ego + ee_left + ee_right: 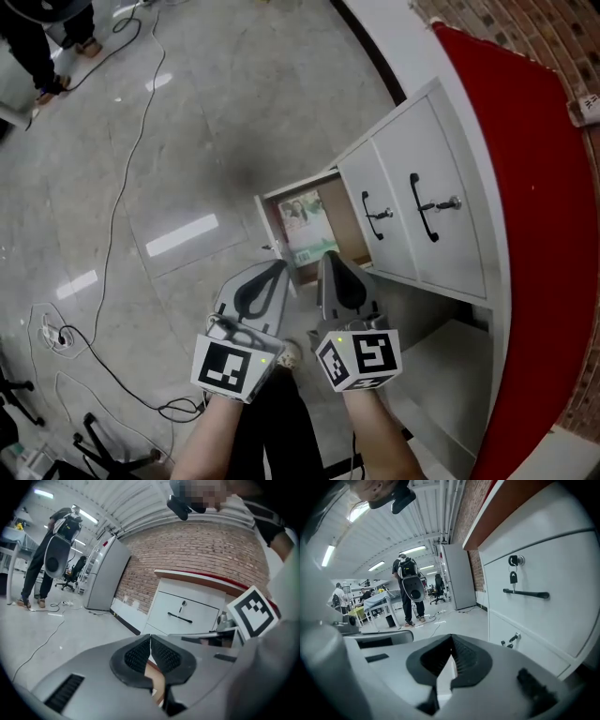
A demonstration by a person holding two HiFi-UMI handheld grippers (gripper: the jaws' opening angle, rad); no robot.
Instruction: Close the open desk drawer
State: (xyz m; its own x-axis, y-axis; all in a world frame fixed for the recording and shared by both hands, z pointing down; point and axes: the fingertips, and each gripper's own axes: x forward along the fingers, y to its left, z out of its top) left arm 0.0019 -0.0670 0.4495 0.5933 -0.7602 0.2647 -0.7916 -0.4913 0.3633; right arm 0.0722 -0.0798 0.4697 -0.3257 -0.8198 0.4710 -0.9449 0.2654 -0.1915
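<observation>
The white desk cabinet (441,253) stands under a red desk top (544,187). Its lowest drawer (298,192) is pulled out toward the floor, with a green-covered booklet (305,223) lying inside. The drawers above are closed, with black handles (424,208) and a key (454,202) in a lock. My left gripper (279,268) is shut and empty, its tip just short of the drawer's front corner. My right gripper (330,257) is shut and empty too, over the drawer's near edge. The left gripper view shows shut pads (150,638) facing a closed drawer front (180,617). The right gripper (452,637) runs alongside the cabinet face (534,592).
Cables (117,211) trail over the glossy floor to a power strip (52,334) at the left. A person's feet (49,58) show at the top left. A person with a backpack (408,585) stands far off. A white ledge (450,375) lies under the desk at the right.
</observation>
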